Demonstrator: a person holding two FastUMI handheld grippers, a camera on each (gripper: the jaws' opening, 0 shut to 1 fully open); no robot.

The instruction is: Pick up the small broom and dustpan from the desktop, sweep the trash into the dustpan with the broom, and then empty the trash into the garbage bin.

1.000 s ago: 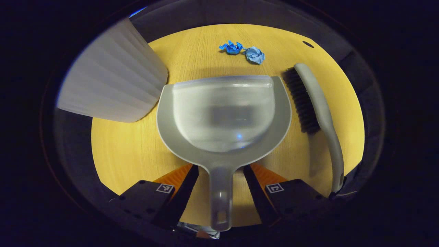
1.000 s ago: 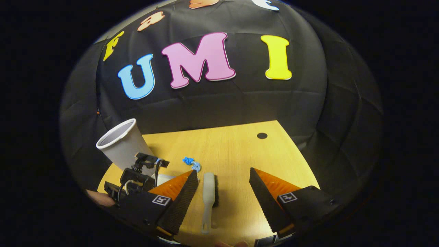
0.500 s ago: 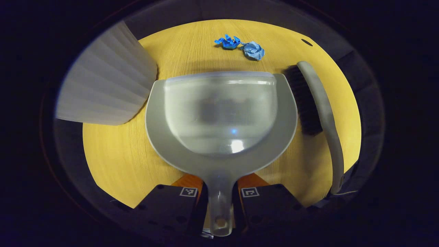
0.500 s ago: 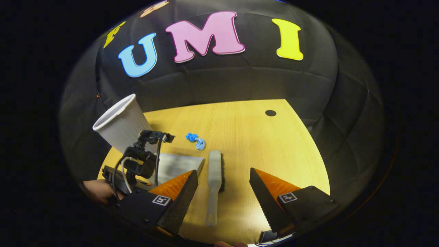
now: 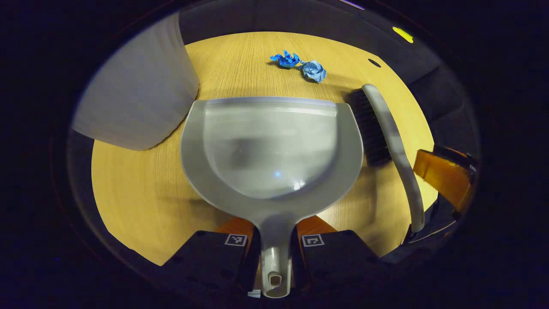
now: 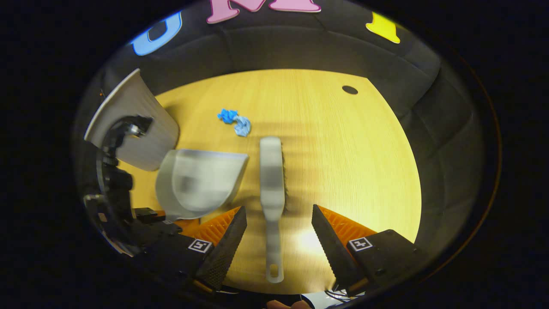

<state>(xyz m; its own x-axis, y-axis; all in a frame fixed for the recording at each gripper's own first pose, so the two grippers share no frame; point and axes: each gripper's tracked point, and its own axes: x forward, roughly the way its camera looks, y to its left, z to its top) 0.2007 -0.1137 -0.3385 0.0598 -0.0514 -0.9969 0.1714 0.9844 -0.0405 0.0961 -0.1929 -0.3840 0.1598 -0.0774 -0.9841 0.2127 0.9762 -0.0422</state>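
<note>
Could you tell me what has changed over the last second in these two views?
The left gripper closed its fingers on the dustpan handle. The right gripper came down toward the desktop, open, so its fingers now straddle the broom handle without touching it. The broom, the blue trash and the white garbage bin stayed put.

A light wooden desktop [image 6: 343, 163] with fine straight grain takes up the middle of the right gripper view, lit brightly from above so its centre glows yellow while the edges fall into shade. A small dark round hole [image 6: 350, 89] sits near its far right corner, toward the upper right of the frame. Behind the desktop, a black cloth wall [image 6: 274, 47] rises across the top, creased in soft folds, and wraps down the right side [image 6: 446, 128], where it is dimmer.
</note>
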